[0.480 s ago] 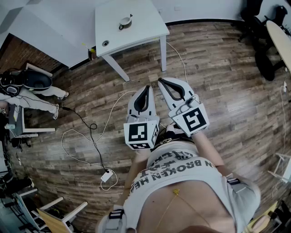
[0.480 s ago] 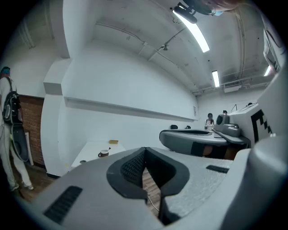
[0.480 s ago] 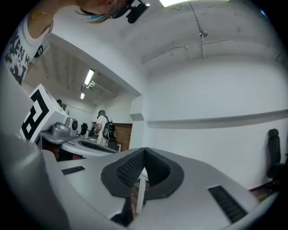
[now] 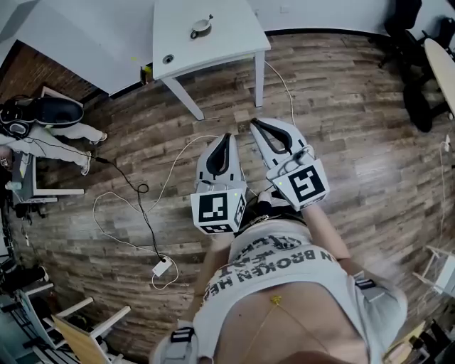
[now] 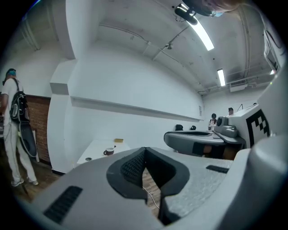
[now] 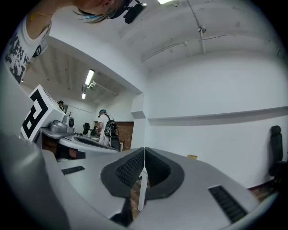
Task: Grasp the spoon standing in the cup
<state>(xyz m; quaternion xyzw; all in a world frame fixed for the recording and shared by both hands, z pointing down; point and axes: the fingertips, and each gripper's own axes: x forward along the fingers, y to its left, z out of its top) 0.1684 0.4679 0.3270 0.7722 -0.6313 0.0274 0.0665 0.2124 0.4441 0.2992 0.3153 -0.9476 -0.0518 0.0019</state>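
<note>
A small dark cup (image 4: 200, 28) with a spoon (image 4: 208, 19) standing in it sits on the white table (image 4: 227, 35) at the top of the head view. Both grippers hover over the wooden floor, well short of the table and pointing towards it. My left gripper (image 4: 227, 136) is shut with nothing in it, and my right gripper (image 4: 250, 124) beside it is shut and empty too. In the left gripper view the cup (image 5: 108, 152) shows far off on the table (image 5: 96, 147), left of the closed left gripper (image 5: 145, 150). The right gripper (image 6: 144, 150) shows its pads pressed together.
Cables (image 4: 142, 206) and a power adapter (image 4: 162, 266) lie on the floor to the left. A person (image 4: 43, 135) stands at the far left by a brick wall. Office chairs (image 4: 416, 85) stand at the right. A small round thing (image 4: 168, 60) lies on the table's near corner.
The table and cup sit slightly higher in the head view. Both grippers keep the same pose, side by side and shut.
</note>
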